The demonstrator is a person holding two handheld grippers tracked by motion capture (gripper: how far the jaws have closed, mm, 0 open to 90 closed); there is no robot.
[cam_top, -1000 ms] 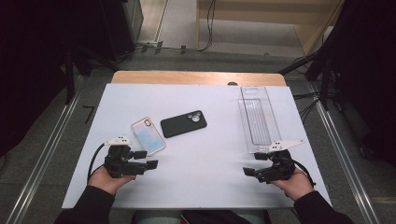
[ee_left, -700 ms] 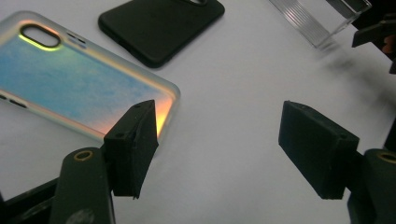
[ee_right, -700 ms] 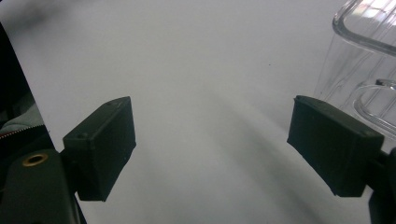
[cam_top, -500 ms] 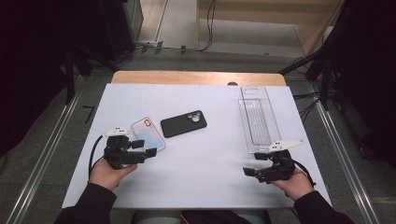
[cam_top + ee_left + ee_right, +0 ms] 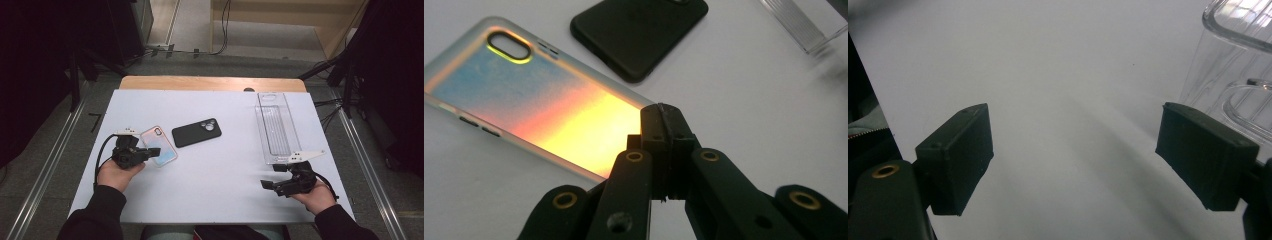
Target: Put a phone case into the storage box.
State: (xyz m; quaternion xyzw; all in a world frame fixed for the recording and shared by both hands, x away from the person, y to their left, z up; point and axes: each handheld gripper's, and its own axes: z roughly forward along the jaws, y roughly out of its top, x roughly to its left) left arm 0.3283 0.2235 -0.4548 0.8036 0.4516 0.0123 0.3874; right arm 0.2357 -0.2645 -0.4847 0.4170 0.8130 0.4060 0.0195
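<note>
From the high view I have the left gripper (image 5: pixel 150 151) at the near long edge of the iridescent translucent phone case (image 5: pixel 158 145), which lies flat on the white table (image 5: pixel 210 200) with the matte black phone case (image 5: pixel 196 132) just beyond its far right corner, the two close but apart. My right gripper (image 5: pixel 274 176) sits well to the right of the iridescent case, just before the near end of the clear plastic oblong tray (image 5: pixel 276 127). In the left gripper view the fingers (image 5: pixel 667 135) have just been closing and now stand pressed together with nothing between them, their tips over the near edge of the iridescent case (image 5: pixel 524 100); I cannot tell if they touch it. The black case (image 5: pixel 639 35) lies past it. In the right gripper view the fingers (image 5: pixel 955 155) stand wide apart over bare table (image 5: pixel 1068 75), holding nothing, with the clear tray (image 5: pixel 1233 65) just beside the right-hand finger.
</note>
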